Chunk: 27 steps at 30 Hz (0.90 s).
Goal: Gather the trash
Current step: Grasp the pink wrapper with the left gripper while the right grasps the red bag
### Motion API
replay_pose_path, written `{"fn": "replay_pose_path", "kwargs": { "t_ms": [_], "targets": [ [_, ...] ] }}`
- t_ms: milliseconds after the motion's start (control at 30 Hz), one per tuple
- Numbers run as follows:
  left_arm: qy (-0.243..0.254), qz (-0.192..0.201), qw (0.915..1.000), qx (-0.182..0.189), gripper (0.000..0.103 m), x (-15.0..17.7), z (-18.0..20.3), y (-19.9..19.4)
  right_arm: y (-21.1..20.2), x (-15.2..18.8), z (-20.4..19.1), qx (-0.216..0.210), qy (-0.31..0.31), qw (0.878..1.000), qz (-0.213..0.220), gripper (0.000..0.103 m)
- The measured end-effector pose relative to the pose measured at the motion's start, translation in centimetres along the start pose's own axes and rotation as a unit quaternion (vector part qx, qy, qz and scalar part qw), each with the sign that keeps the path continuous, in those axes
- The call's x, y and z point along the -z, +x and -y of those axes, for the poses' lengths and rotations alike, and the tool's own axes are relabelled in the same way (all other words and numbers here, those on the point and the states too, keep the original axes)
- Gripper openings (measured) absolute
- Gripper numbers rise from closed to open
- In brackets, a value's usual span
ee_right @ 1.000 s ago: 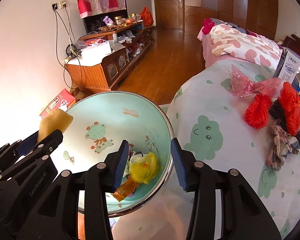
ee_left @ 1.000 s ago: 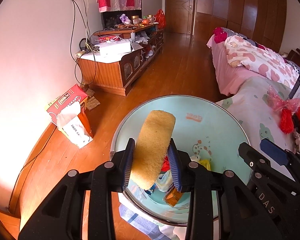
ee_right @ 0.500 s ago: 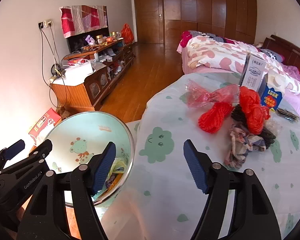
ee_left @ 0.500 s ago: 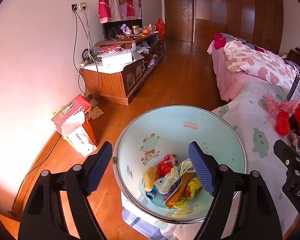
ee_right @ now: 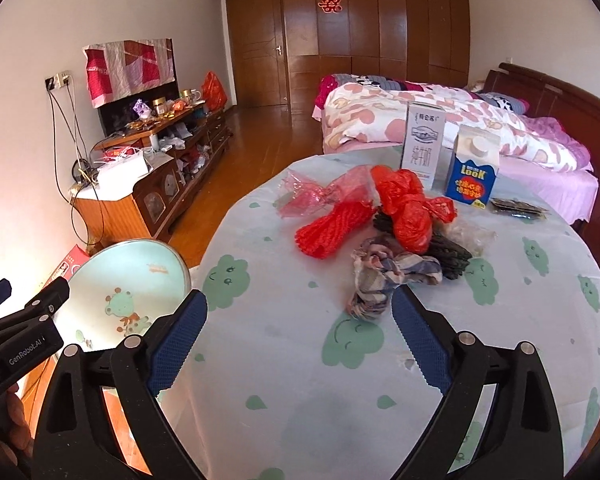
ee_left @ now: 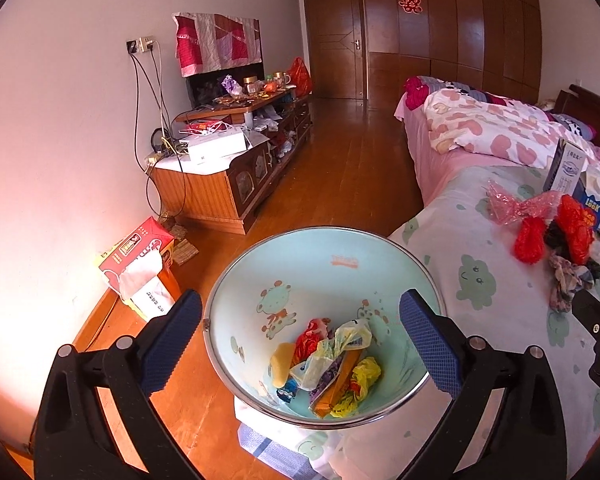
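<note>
A pale green trash bin [ee_left: 332, 252] with a metal rim stands on the floor beside the table. Wrappers and a yellow sponge [ee_left: 281, 364] lie in its bottom. My left gripper [ee_left: 300, 340] is open and empty above the bin. My right gripper [ee_right: 300, 336] is open and empty over the round table [ee_right: 284, 360]. Ahead of it on the table lie a checked rag [ee_right: 384, 276], a red plastic bag [ee_right: 410, 212], a red rope bundle [ee_right: 334, 226], a pink wrapper [ee_right: 316, 196] and dark items [ee_right: 452, 254]. The bin also shows in the right wrist view [ee_right: 140, 264].
A white carton [ee_right: 424, 148] and a blue carton [ee_right: 474, 172] stand at the table's far side, with a dark packet [ee_right: 518, 210] beside them. A bed [ee_right: 440, 120] lies behind. A wooden cabinet [ee_left: 228, 184] and a red box [ee_left: 140, 256] stand along the left wall.
My left gripper opened and the yellow sponge dropped into the bin. My right gripper opened wider and swung right, from over the bin to over the table.
</note>
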<state>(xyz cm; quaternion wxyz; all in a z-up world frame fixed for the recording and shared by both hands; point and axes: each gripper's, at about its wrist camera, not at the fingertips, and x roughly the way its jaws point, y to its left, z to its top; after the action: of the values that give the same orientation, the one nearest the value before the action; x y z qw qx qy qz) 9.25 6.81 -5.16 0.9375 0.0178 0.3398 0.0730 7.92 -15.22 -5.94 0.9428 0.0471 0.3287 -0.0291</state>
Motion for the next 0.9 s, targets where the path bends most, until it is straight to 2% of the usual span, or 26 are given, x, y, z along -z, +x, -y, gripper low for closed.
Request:
{"fn": "replay_pose_path", "kwargs": {
  "t_ms": [433,533,567,733,900],
  "targets": [
    [0.036,-0.033,0.9972,0.056,0.097,2.0,3.7,0.0,-0.4,2.5,10.2,0.067,0.083,0.994,-0.023,0.091],
    [0.047,-0.04,0.996,0.064,0.097,2.5,4.5,0.3,-0.2,2.7,11.9,0.069,0.096,0.993,-0.027,0.086],
    [0.05,-0.041,0.9957,0.067,0.097,2.6,4.7,0.4,-0.1,2.6,12.2,0.068,0.097,0.993,-0.029,0.081],
    [0.052,-0.04,0.9947,0.079,0.096,2.7,5.3,0.7,0.8,0.9,13.3,0.061,0.096,0.993,-0.025,0.075],
    [0.039,-0.029,0.9952,0.085,0.096,1.4,5.2,1.1,2.9,-2.3,12.3,0.05,0.073,0.996,-0.016,0.07]
  ]
}}
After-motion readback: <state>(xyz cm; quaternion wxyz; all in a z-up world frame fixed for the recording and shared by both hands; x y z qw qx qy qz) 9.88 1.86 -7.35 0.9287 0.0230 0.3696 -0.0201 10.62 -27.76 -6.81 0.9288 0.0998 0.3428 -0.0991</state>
